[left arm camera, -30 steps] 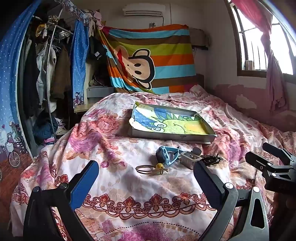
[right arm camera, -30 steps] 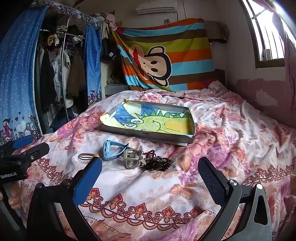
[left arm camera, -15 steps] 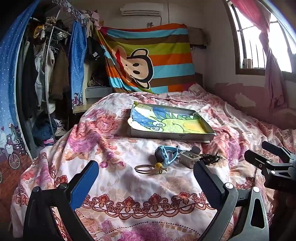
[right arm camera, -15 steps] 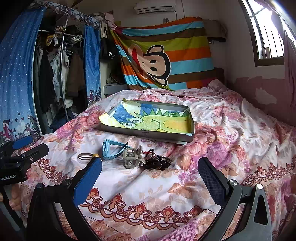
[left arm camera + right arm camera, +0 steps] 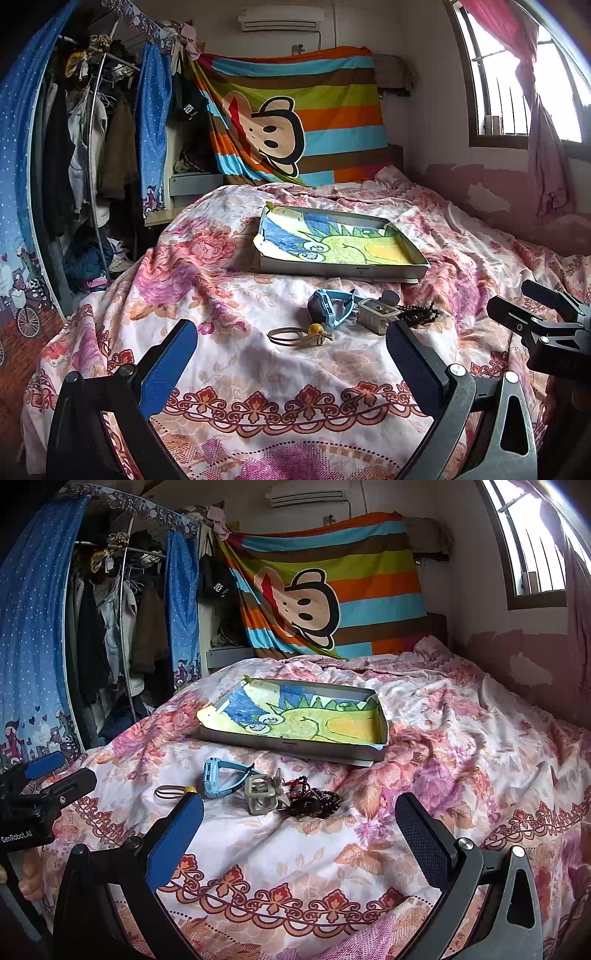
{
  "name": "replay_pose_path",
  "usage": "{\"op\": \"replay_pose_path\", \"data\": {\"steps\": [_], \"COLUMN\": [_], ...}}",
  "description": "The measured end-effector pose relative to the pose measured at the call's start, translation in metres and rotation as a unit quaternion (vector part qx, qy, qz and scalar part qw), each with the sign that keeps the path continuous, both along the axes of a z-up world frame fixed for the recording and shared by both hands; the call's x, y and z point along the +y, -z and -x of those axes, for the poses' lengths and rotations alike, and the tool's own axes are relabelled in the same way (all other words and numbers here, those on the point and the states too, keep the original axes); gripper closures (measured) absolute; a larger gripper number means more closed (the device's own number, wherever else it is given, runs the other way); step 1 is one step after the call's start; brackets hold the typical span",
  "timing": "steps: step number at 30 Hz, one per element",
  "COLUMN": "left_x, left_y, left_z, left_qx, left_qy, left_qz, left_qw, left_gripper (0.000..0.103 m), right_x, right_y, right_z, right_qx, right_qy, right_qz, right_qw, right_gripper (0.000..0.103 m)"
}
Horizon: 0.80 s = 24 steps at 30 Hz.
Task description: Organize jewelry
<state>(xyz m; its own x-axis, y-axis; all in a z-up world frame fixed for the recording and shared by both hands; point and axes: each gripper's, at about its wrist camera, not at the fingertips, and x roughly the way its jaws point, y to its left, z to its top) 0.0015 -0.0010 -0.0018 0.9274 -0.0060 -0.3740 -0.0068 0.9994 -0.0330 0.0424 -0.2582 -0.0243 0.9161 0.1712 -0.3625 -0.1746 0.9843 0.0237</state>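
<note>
On the floral bedspread lie a hair tie with a yellow bead (image 5: pixel 300 336) (image 5: pixel 173 792), a blue watch (image 5: pixel 328 310) (image 5: pixel 221 777), a grey watch (image 5: pixel 376 314) (image 5: pixel 264 794) and a dark bead bracelet (image 5: pixel 419 314) (image 5: pixel 314 801), in a row. Behind them sits a shallow grey tray (image 5: pixel 340 269) (image 5: pixel 291 744) lined with a crayon drawing. My left gripper (image 5: pixel 291 350) hovers open in front of the hair tie and watches, holding nothing. My right gripper (image 5: pixel 299 827) hangs open just in front of the grey watch and beads, also holding nothing.
A clothes rack (image 5: pixel 92 155) and blue curtain stand left of the bed. A striped monkey blanket (image 5: pixel 295 122) hangs at the headboard. A wall and window (image 5: pixel 517 85) bound the right side. A hand (image 5: pixel 29 882) grips the left gripper's handle.
Both grippers have drifted slightly, so the items sit a little differently in view. Both stay open, and nothing on the bed has moved.
</note>
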Motion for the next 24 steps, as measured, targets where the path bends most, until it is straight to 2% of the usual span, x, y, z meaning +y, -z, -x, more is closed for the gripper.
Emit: {"op": "replay_pose_path", "data": {"steps": [24], "left_x": [-0.0007], "left_y": [0.0001], "left_z": [-0.0001], "left_qx": [0.0], "left_qy": [0.0], "left_qz": [-0.002], "left_qw": [1.0], "left_gripper": [0.0], "right_x": [-0.0006], "right_y": [0.0025], "right_z": [-0.0009], "right_qx": [0.003], "right_qy": [0.0], "right_qz": [-0.003], "right_qw": [1.0], "right_gripper": [0.001]}}
